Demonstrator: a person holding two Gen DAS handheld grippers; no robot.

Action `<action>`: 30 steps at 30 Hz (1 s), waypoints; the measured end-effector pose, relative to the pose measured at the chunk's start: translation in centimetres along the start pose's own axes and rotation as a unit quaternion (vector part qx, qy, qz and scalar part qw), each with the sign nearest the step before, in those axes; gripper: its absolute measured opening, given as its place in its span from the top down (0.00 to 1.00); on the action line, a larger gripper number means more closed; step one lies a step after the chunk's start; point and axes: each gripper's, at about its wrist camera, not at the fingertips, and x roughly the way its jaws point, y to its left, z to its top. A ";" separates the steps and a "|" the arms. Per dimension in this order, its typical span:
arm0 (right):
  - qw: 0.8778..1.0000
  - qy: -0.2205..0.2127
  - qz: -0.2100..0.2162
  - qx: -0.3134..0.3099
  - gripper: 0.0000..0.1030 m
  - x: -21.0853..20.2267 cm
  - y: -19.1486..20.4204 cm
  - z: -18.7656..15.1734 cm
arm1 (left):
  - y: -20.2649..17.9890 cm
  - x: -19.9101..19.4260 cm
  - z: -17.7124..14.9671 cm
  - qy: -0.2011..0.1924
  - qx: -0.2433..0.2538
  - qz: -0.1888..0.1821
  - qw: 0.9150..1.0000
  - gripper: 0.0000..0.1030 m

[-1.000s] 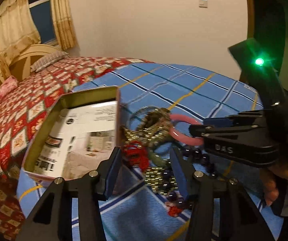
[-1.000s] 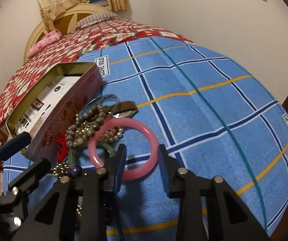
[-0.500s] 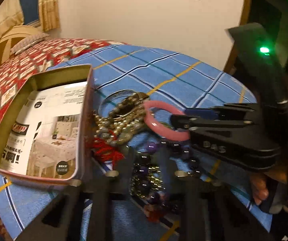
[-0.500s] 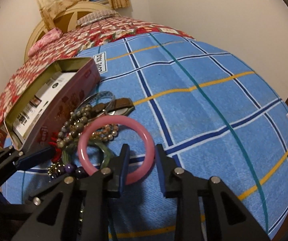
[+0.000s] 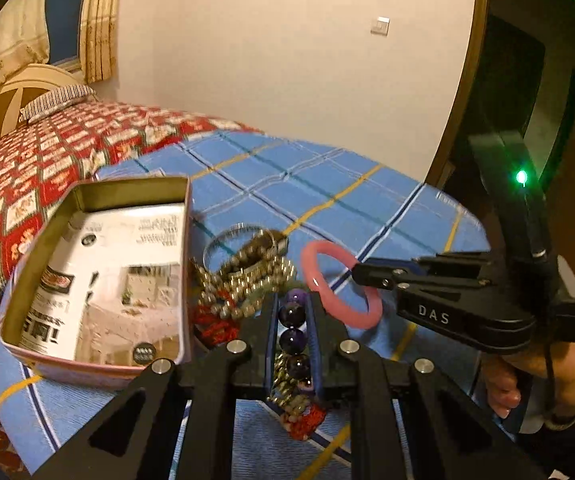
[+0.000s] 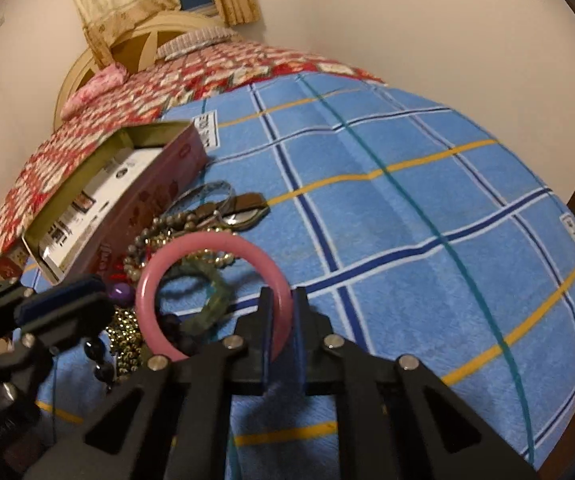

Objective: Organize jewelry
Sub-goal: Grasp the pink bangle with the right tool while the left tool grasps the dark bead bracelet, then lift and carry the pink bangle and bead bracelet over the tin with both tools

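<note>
where both sets of jaws stood apart a second ago, the left gripper (image 5: 292, 312) is closing on the purple bead strand (image 5: 292, 338) while the right gripper (image 6: 278, 312) pinches the pink bangle (image 6: 155, 280), both at about three o'clock of the open tin (image 5: 47, 236); lifting into it looks next.

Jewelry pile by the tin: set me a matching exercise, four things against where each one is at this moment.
Things:
1. pink bangle
2. purple bead bracelet
3. printed leaflet
4. silver bangle

Places:
A. lying inside the open tin
B. on the blue checked cloth beside the tin
C. clamped in the right gripper
D. between the closing fingers of the left gripper

Pairs: 1-C, 2-D, 3-A, 4-B
</note>
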 end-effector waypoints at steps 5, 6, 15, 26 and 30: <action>1.000 -0.026 0.000 0.013 0.89 -1.8 -0.6 0.4 | 0.3 -1.9 1.0 -0.026 -0.008 -0.002 1.000 0.87; 0.999 -0.031 0.000 0.014 0.89 -2.2 -0.6 0.4 | 0.4 -2.3 1.2 -0.031 -0.008 -0.004 0.999 0.87; 0.998 -0.053 0.004 0.014 0.89 -3.3 0.1 0.9 | 0.8 -6.1 3.0 -0.080 -0.012 -0.009 0.997 0.87; 0.997 -0.073 0.012 0.008 0.89 -4.4 1.0 2.1 | 2.0 -7.2 3.7 -0.099 -0.007 0.020 0.995 0.87; 0.997 -0.073 0.014 -0.001 0.89 -4.1 1.7 2.6 | 3.2 -7.0 3.9 -0.098 -0.013 0.033 0.994 0.87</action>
